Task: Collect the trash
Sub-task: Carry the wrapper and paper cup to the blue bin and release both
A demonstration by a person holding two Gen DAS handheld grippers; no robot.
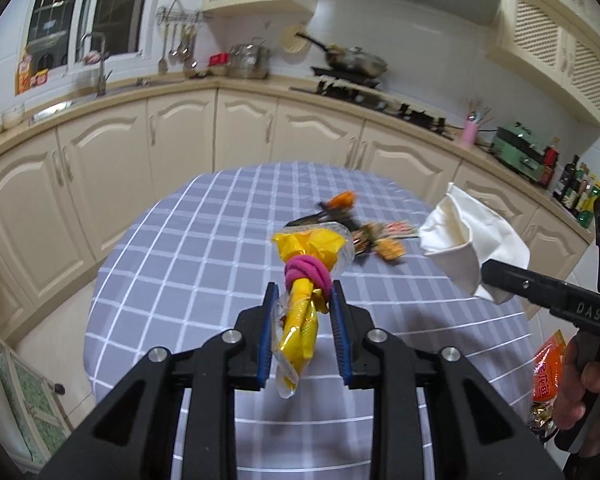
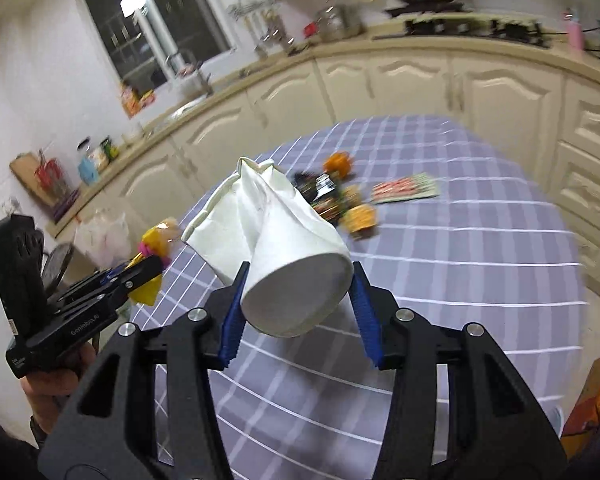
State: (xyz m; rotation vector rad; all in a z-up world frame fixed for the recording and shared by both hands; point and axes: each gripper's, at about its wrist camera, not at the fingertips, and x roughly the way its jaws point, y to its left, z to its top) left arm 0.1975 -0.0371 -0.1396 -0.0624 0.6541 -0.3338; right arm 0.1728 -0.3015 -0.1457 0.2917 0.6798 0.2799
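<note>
My left gripper point(image 1: 304, 292) is shut on a yellow wrapper bundle with a pink band point(image 1: 306, 280), held above the checked table point(image 1: 188, 264). My right gripper point(image 2: 298, 276) is shut on a crushed white paper cup point(image 2: 284, 240), also held in the air; the cup shows in the left wrist view point(image 1: 464, 240) too. The yellow bundle shows at the left of the right wrist view point(image 2: 156, 248). A pile of loose wrappers point(image 1: 364, 232) lies on the table's far middle, with an orange piece point(image 2: 338, 164) and a flat red-and-green packet point(image 2: 404, 188).
Cream kitchen cabinets point(image 1: 240, 132) curve around the table, with a sink point(image 1: 56, 108), pots and a stove point(image 1: 352, 68) on the counter. An orange snack bag point(image 1: 548, 372) sits low at the right. A white plastic bag point(image 2: 104, 236) hangs left of the table.
</note>
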